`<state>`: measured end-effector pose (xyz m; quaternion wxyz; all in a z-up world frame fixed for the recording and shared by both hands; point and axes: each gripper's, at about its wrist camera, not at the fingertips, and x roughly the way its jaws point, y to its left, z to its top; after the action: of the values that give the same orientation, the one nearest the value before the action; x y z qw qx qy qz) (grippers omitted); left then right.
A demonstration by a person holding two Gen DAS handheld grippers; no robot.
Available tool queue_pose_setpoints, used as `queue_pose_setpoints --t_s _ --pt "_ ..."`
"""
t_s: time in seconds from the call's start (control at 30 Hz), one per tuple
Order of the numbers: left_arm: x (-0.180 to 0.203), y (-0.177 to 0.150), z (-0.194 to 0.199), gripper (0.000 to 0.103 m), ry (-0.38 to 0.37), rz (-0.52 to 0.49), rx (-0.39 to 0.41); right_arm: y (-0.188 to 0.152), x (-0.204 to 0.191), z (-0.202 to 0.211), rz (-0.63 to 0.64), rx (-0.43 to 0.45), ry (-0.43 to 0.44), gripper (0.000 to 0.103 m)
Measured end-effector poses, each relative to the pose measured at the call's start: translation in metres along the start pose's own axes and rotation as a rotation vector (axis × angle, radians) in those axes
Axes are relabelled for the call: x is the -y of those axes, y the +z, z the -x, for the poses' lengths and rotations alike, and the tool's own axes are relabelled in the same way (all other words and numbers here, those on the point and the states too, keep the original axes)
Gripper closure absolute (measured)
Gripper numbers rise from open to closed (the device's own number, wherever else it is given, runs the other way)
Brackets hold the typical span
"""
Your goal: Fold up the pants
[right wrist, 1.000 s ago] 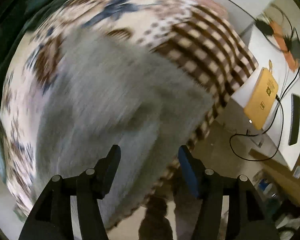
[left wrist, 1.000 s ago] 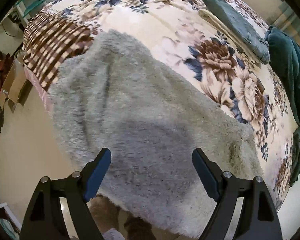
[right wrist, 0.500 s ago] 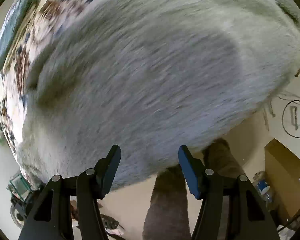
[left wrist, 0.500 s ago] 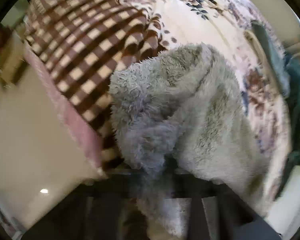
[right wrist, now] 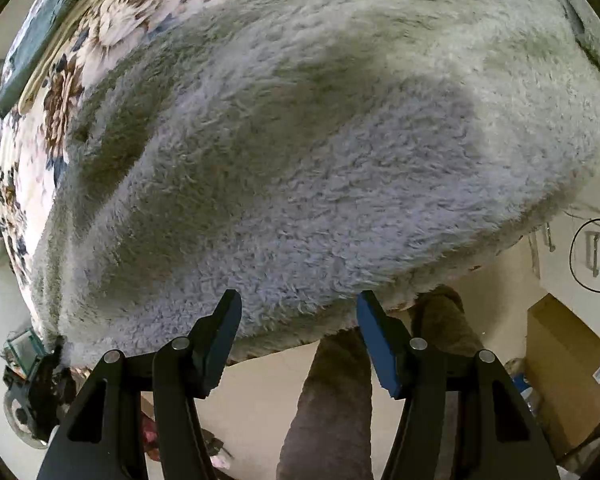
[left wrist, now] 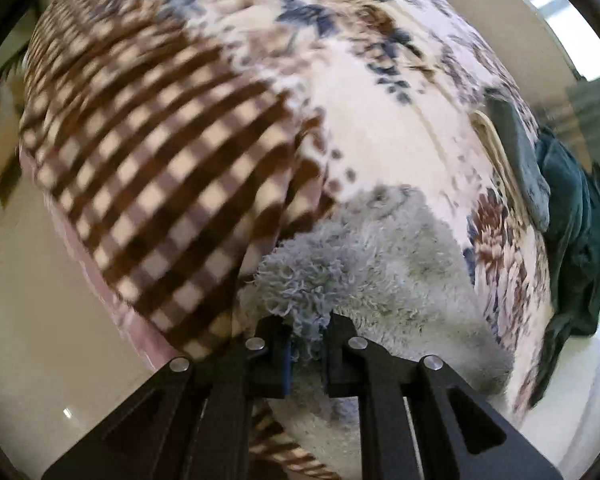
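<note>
Left claw (left wrist: pixel 306 336), wide open a second ago, has now clenched on a tuft of the fluffy grey pants (left wrist: pixel 380 280) and lifts it off the bed (left wrist: pixel 360 112). Right claw (right wrist: pixel 298 320) hovers released over the pants' edge. The fold is starting.
</note>
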<state>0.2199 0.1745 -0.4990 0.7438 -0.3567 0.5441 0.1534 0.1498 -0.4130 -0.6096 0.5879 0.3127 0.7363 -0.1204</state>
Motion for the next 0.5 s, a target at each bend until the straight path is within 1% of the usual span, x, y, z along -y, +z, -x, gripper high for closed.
queue_pose_setpoints --t_s 0.03,0.07,0.1,0.13,0.17,0.2,0.23,0.3,0.33,0.37,0.4,0.43,0.5 --pt "0.004 -0.004 0.002 0.089 0.008 -0.010 -0.009 0.003 0.009 0.004 -0.014 -0.001 0.021 0.040" --pt "0.012 -0.009 0.006 0.081 0.027 -0.027 -0.020 0.006 0.019 0.010 -0.028 0.003 0.036 0.040" --pt "0.021 -0.016 0.014 0.068 0.059 -0.051 -0.013 0.010 0.034 0.020 -0.048 0.021 0.044 0.036" --pt "0.028 -0.022 0.021 0.059 0.082 -0.069 -0.004 0.015 0.050 0.034 -0.066 0.054 0.039 0.035" --pt "0.037 -0.031 0.032 0.041 0.101 -0.089 0.012 0.021 0.064 0.047 -0.079 0.091 0.033 0.035" --pt "0.045 -0.038 0.041 0.027 0.120 -0.108 0.033 0.030 0.080 0.064 -0.087 0.143 0.009 0.035" --pt "0.050 -0.045 0.047 0.024 0.139 -0.129 0.052 0.039 0.097 0.083 -0.082 0.200 -0.046 0.035" --pt "0.071 -0.058 0.057 0.024 0.173 -0.176 0.073 0.056 0.126 0.110 -0.065 0.305 -0.172 0.032" --pt "0.082 -0.065 0.057 0.024 0.172 -0.191 0.073 0.069 0.145 0.126 -0.048 0.374 -0.273 0.030" --pt "0.088 -0.067 0.054 0.024 0.166 -0.203 0.072 0.079 0.156 0.132 -0.022 0.410 -0.351 0.024" --pt "0.100 -0.074 0.050 0.024 0.166 -0.223 0.068 0.093 0.170 0.134 0.022 0.428 -0.435 0.019" --pt "0.110 -0.080 0.045 0.024 0.165 -0.242 0.055 0.107 0.185 0.135 0.061 0.428 -0.484 0.019" --pt "0.138 -0.100 0.029 0.024 0.155 -0.278 0.021 0.127 0.194 0.125 0.115 0.401 -0.503 0.019"
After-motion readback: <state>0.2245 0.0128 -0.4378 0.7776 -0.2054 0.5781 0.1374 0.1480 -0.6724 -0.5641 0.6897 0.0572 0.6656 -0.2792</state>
